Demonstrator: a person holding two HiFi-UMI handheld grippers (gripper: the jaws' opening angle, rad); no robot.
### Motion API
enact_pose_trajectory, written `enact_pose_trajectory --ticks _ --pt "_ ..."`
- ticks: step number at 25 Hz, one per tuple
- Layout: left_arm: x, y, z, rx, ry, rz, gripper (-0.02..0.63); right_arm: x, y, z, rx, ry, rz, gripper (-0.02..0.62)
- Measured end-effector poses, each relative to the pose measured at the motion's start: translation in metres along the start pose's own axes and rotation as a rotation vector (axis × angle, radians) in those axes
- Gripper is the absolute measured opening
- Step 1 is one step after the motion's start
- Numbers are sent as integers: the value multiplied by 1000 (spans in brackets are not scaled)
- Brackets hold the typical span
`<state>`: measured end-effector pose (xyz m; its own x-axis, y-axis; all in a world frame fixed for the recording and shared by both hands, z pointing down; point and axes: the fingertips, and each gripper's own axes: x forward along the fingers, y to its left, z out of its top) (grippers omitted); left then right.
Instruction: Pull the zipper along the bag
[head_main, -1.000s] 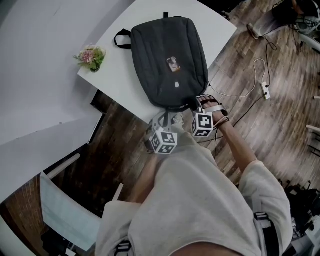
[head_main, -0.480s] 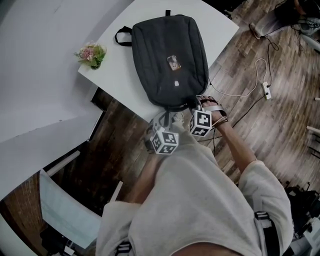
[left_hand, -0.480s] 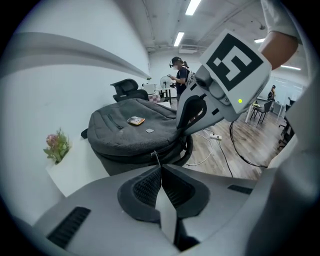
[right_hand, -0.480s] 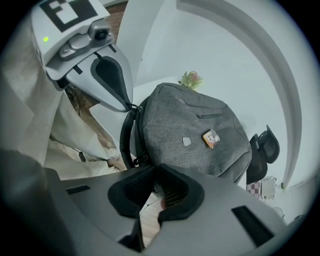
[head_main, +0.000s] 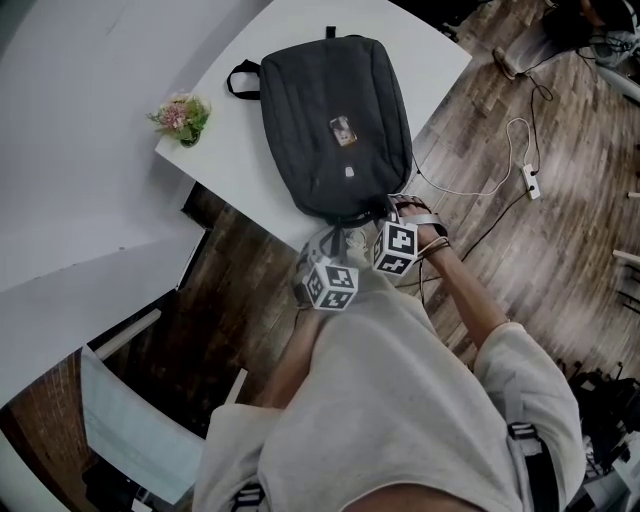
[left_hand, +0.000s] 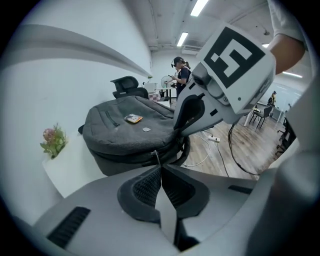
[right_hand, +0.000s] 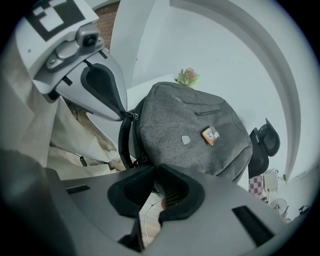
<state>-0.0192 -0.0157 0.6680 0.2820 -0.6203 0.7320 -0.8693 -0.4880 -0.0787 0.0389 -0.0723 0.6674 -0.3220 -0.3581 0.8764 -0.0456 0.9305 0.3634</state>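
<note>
**Bag** (head_main: 335, 120): dark backpack lying flat on the white tabletop (head_main: 225, 140). Its long axis runs from the person's edge of the tabletop away to the far edge. Its near end lies at the near edge.

**Zipper** (left_hand: 122, 156): dark seam round the bag's side wall, under the top panel. In the left gripper view it leads off leftward from the near end.

**Pull** (left_hand: 156, 157): thin metal tab at the bag's near end, rising straight out of the jaw tips.

**Left gripper** (left_hand: 159, 170): jaws together and pinching the pull at their tips. They have just been easing open by a trace, with the pull between them.

**Right gripper** (right_hand: 154, 175): just beside the left one, at the bag's near right corner. Its jaws are nearly together and have just been opening slightly. They appear clamped on the bag's edge, though what fills the narrow gap is hard to make out.

**Governing relation**: the left hand has the pull, and the seam leads away from it along the bag's length. The coming draw probably has to follow the seam, with the right gripper as anchor.

**Flowers** (head_main: 182, 114): at the tabletop's left corner, well apart.
</note>
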Motion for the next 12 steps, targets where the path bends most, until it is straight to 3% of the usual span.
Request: enact_pose_trajectory --ticks 6,9,12 --pt "-3 6 -4 62 -22 -16 31 -3 0 -1 77 -42 -28 87" --pt "-5 2 -10 91 -21 -67 183 -8 -2 -1 187 -85 -28 151" --pt "-19 10 -10 48 -65 -63 202 -18 -7 -1 368 -149 -37 161"
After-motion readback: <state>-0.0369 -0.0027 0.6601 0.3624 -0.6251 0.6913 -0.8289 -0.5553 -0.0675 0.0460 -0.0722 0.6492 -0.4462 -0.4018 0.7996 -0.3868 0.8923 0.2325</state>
